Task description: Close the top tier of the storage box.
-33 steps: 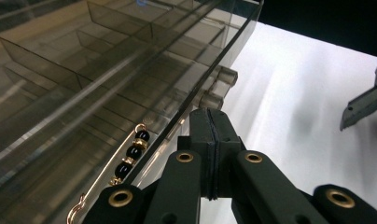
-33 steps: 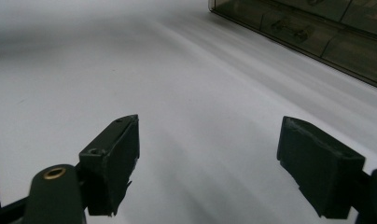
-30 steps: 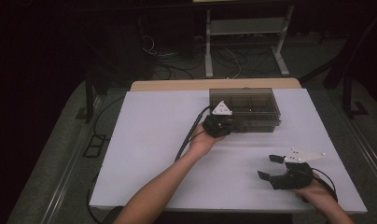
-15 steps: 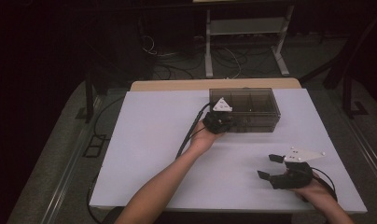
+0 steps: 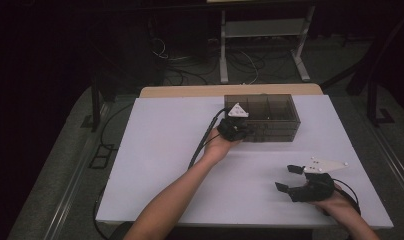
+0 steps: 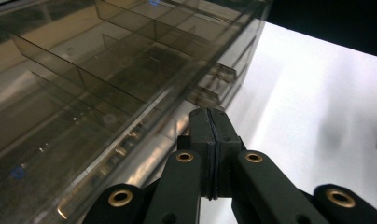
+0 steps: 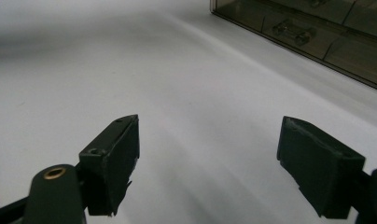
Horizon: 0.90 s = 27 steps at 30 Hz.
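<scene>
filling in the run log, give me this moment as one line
left gripper: shut, empty, at front of drawer box | right gripper: open, empty, over white table | drawers: closed

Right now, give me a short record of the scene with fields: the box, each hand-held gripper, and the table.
box: smoky clear drawer box with dividers, at the table's far side
left hand-held gripper: jaws shut with nothing between them, at the box's front left corner
right hand-held gripper: jaws open with nothing between them, over bare table near the front right
table: white top
</scene>
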Motion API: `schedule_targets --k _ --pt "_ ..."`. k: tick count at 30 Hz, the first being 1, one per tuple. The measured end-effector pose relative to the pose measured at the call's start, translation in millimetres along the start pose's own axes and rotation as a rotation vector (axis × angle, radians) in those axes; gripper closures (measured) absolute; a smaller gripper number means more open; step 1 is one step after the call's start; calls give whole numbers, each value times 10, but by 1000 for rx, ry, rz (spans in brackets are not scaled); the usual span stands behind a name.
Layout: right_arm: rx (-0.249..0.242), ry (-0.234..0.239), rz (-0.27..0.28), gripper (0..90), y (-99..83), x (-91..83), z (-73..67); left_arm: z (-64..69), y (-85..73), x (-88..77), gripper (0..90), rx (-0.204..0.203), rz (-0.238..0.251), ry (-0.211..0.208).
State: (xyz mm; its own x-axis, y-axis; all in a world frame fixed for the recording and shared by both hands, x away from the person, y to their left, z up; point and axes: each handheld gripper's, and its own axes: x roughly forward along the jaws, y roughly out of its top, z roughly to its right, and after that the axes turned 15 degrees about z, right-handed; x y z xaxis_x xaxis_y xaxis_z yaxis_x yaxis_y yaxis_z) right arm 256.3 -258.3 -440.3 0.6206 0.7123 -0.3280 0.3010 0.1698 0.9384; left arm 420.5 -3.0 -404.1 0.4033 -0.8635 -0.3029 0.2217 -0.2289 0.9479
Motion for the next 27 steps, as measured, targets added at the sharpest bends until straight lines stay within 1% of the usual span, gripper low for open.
schedule_targets --k 3,5,8,10,15,17,21,24,27 --pt "1 0 0 205 1 0 -3 23 7 -64 841 4 -11 -19" --pt "1 0 1 205 2 0 -3 43 8 -113 804 -6 -24 -35" --pt "2 0 1 205 3 3 -4 72 6 -193 752 -12 -24 -53" --pt "2 -1 0 205 1 7 -3 87 2 -245 716 -9 -26 -58" --pt "0 -1 -1 205 2 8 -3 121 -36 -361 622 -6 -31 -86" --pt "-1 -2 0 205 1 8 -1 132 -66 -416 586 -12 -31 -89" --pt "-3 -1 -3 205 2 12 -1 142 -133 -535 507 -7 -43 -90" --pt "-3 -2 0 205 4 10 -4 137 -187 -656 463 -14 -34 -80" --pt "-3 -2 -1 205 2 8 -2 119 -250 -789 419 -15 -32 -61"
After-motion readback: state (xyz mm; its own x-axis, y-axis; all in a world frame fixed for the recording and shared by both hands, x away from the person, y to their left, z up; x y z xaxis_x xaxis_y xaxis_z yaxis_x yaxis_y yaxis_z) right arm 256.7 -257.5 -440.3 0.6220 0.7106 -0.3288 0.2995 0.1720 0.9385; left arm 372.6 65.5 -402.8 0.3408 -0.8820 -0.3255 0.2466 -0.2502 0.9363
